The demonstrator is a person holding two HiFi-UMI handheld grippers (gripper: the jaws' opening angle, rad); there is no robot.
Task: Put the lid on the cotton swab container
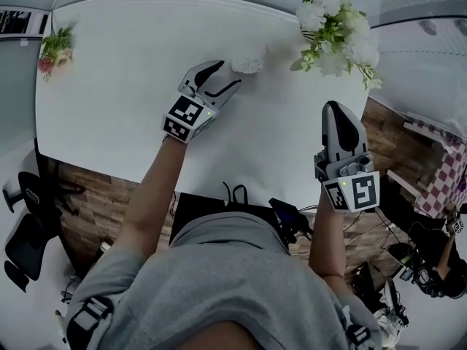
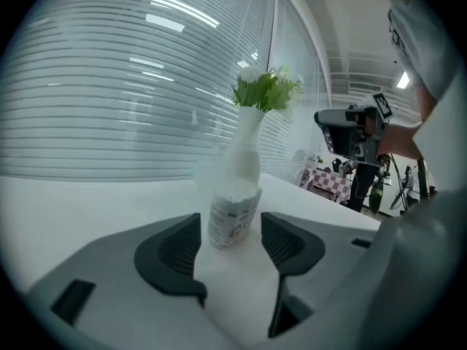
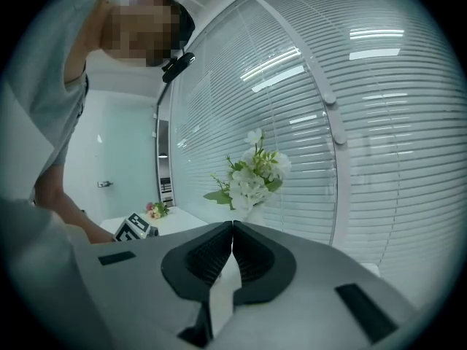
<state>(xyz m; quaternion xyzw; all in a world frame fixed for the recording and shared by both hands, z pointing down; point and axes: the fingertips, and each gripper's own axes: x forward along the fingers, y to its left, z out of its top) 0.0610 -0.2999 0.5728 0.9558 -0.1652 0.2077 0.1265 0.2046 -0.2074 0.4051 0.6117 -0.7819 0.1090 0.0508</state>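
Task barely begun. Cotton swab container (image 2: 233, 214) upright on table (image 1: 109, 100), top looks open w/ swabs showing, no lid on.

Left gripper (image 1: 228, 75): jaws apart, container just ahead at its 1 o'clock, pads not touching it.

Right gripper (image 3: 232, 233): jaws together, nothing btwn, at 4 o'clock from container, well apart.

Lid not seen in any view. Left to do: find lid, seat it.

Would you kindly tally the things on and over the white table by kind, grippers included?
Swab container: 1
Flower bunches: 2, white bunch and pink bunch
Grippers: 2, left gripper and right gripper
Total: 5
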